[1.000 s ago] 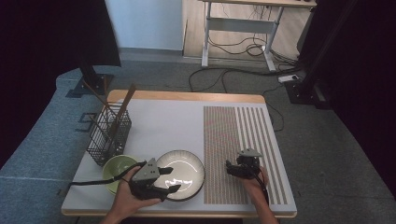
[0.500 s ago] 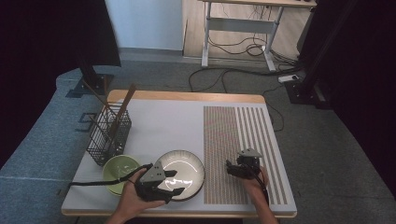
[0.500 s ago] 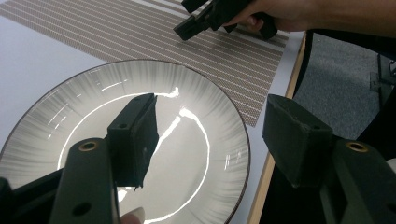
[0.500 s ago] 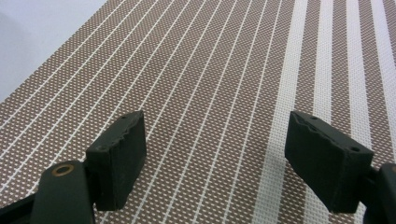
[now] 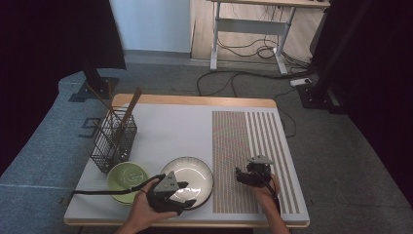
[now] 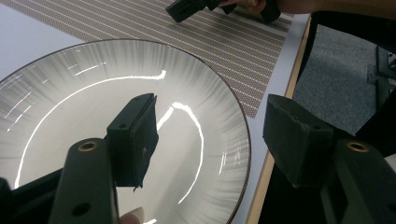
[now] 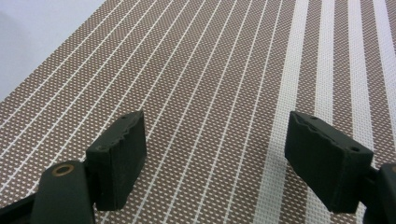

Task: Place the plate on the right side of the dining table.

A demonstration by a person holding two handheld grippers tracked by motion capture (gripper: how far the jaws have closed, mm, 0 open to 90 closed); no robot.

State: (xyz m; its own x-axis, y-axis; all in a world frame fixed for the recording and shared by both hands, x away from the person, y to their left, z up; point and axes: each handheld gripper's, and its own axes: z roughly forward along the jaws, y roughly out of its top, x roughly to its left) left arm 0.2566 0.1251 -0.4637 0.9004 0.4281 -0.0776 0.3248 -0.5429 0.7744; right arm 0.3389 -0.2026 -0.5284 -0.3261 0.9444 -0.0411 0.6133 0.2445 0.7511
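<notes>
bowl (image 5: 126, 176) left of plate (image 5: 192, 174) | basket (image 5: 113, 141) behind bowl | striped mat (image 5: 251, 146) right of plate

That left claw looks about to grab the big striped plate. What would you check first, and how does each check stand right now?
1. Left gripper open: ok, jaws stand wide apart.
2. Jaws straddle the plate rim: ok, one jaw is over the plate, the other beyond its near edge.
3. Jaws low enough to pinch the rim: cannot tell.
4. Green bowl apart from the plate: cannot tell, they sit close together in the high view.
5. Right gripper out of the way: ok, open over the striped mat, holding nothing.
6. Wire basket away from the plate: ok.
</notes>
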